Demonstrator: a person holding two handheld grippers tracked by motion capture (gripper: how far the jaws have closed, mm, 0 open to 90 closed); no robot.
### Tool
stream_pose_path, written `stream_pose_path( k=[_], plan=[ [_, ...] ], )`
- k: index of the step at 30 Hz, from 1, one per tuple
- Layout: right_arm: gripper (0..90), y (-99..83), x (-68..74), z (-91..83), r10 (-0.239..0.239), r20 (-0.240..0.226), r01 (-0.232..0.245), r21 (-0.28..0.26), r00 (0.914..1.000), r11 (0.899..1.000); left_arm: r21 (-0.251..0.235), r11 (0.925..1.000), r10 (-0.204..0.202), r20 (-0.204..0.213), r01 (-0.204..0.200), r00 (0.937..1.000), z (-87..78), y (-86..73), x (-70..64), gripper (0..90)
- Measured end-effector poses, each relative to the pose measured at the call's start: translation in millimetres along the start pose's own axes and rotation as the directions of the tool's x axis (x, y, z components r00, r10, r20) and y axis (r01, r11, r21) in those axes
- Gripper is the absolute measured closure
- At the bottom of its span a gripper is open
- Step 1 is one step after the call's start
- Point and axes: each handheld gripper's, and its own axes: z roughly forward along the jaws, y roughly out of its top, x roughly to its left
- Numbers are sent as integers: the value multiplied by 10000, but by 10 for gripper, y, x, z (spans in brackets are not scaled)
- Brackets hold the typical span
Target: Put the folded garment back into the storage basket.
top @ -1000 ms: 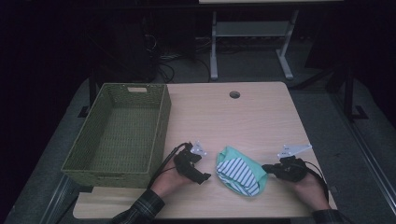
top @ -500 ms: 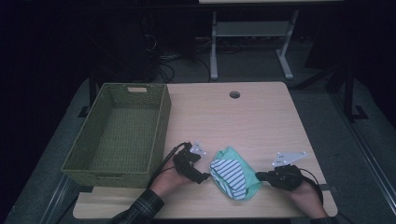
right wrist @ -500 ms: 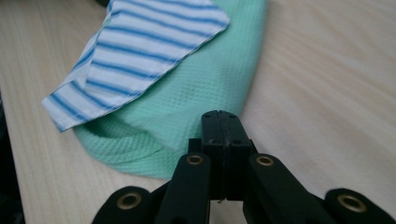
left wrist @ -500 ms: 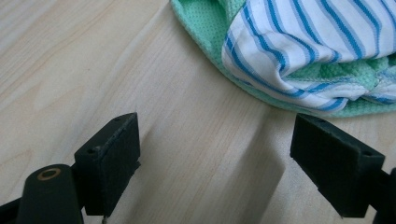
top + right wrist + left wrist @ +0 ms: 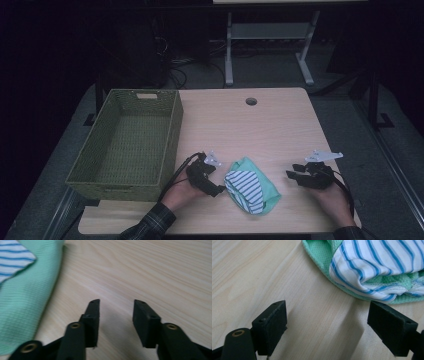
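Since the earlier frame, right gripper (image 5: 295, 176) has withdrawn from the cloth (image 5: 252, 191), part-open, empty. Left gripper (image 5: 214, 186) wide open, empty, just beside it. Risk: grabbing one layer only.

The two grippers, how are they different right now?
The left gripper has its jaws spread wide, while the right gripper has its jaws open only a little. The left gripper sits right beside the bundle of cloths, while the right gripper is farther from it, with bare table between. Both are black, both are held low over the table, and neither holds anything.
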Motion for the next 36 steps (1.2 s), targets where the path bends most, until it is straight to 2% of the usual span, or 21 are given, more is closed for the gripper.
stream_pose_path(
  k=[4, 7, 11, 12, 13, 18, 20, 26, 29, 31, 33, 34, 36],
  plan=[
    [414, -46, -31, 39, -14, 445, 16, -49, 9990, 10000, -99, 9999, -30, 43, 30, 10000, -25, 14, -5, 153],
    [346, -69, -50, 45, -38, 621, 50, -184, 9981, 9998, -138, 9999, -11, 59, 11, 10000, -52, 28, -16, 153],
    [201, -91, -73, 70, 23, 872, 0, -273, 9962, 9996, -420, 9990, -132, 174, 139, 9998, -99, 61, -47, 153],
    [166, -87, -78, 76, 92, 954, -73, -203, 9954, 9998, -342, 9994, -52, 240, 61, 9997, -123, 70, -43, 152],
    [156, -84, -81, 81, 163, 1010, -146, -178, 9948, 9997, -507, 9986, -165, 301, 180, 9994, -131, 77, -54, 153],
    [152, -84, -82, 84, 158, 1030, -141, -169, 9946, 9998, -744, 9967, -280, 597, 324, 9978, -200, 151, -129, 152],
    [151, -84, -82, 84, 160, 1033, -143, -167, 9945, 9998, -705, 9973, -130, 730, 182, 9972, -223, 188, -162, 153],
    [147, -82, -81, 86, 196, 1049, -181, -158, 9943, 9997, -740, 9972, -7, 1039, 84, 9946, -221, 283, -300, 153],
    [147, -83, -81, 86, 198, 1050, -183, -155, 9943, 9997, -850, 9962, -77, 1199, 180, 9928, -189, 320, -383, 153],
    [147, -83, -81, 86, 188, 1047, -173, -156, 9943, 9997, -729, 9973, 189, 1179, -103, 9928, -181, 340, -413, 153],
    [147, -83, -81, 86, 185, 1048, -170, -157, 9943, 9997, -849, 9964, 59, 1306, 53, 9914, -162, 359, -462, 153],
    [147, -83, -81, 86, 191, 1050, -175, -157, 9943, 9997, -801, 9967, 203, 1324, -97, 9910, -154, 369, -473, 153],
    [147, -82, -80, 86, 201, 1048, -186, -155, 9943, 9997, -742, 9972, 221, 1357, -120, 9905, -112, 382, -508, 153]
  ],
)
